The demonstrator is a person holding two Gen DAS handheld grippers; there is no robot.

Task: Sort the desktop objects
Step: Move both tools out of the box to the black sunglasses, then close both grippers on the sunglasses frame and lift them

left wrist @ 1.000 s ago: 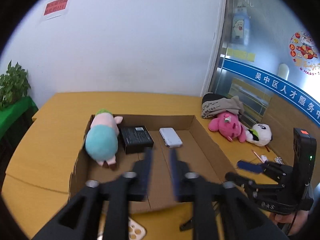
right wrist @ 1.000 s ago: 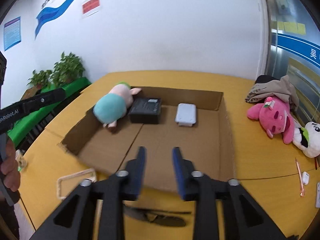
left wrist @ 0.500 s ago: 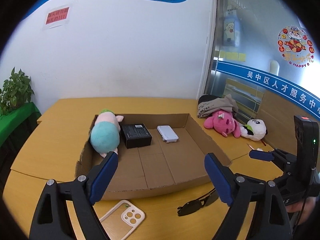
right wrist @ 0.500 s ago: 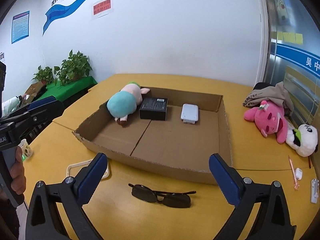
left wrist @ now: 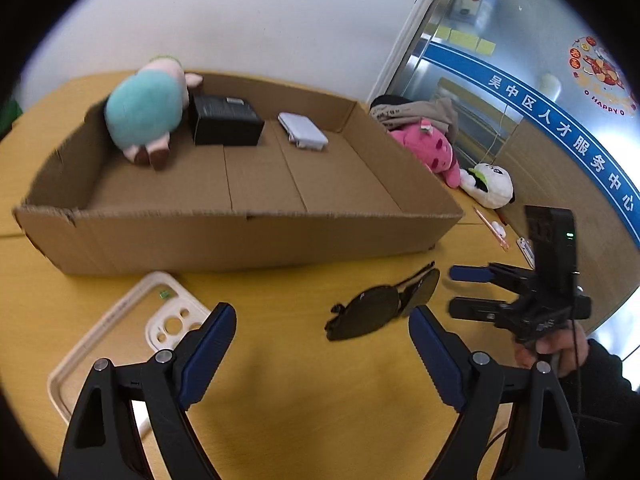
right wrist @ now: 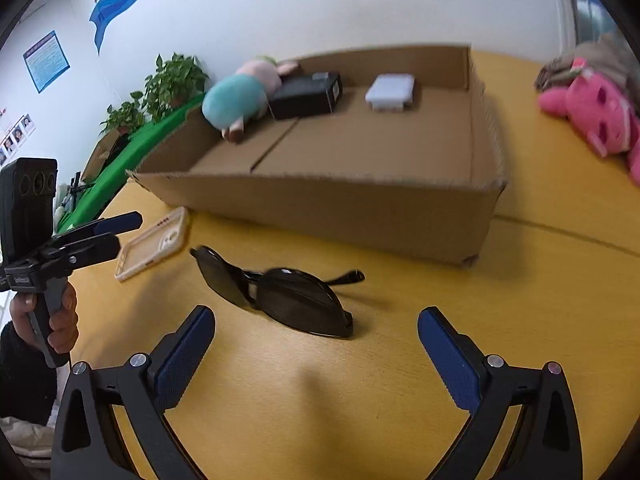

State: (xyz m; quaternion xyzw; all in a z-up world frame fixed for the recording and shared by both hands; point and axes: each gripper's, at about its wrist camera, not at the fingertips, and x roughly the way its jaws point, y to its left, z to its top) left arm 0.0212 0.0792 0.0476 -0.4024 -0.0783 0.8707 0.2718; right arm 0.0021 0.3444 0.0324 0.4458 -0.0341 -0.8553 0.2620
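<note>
Black sunglasses (right wrist: 288,296) lie folded on the yellow table in front of the cardboard box (right wrist: 320,216). My right gripper (right wrist: 316,316) hangs low just before them, jaws wide open, nothing between the pads. My left gripper (left wrist: 320,316) is also wide open and empty over bare table, with the sunglasses (left wrist: 380,306) to its right and a cream phone case (left wrist: 120,328) to its left. In the box (left wrist: 240,236) lie a teal-and-pink plush (left wrist: 144,112), a black box (left wrist: 224,120) and a white power bank (left wrist: 302,134). Each view shows the other gripper at its edge.
A pink plush (left wrist: 428,146), a panda plush (left wrist: 490,184), folded clothing (left wrist: 412,110) and a pen (left wrist: 490,226) lie right of the box. Potted plants (right wrist: 172,80) stand on a green shelf beyond the table's left edge. A hand (right wrist: 60,320) holds the left gripper's handle.
Both grippers went from nearly shut to wide open, then sank and tipped down toward the table. The sunglasses and phone case now lie close in front of them.
</note>
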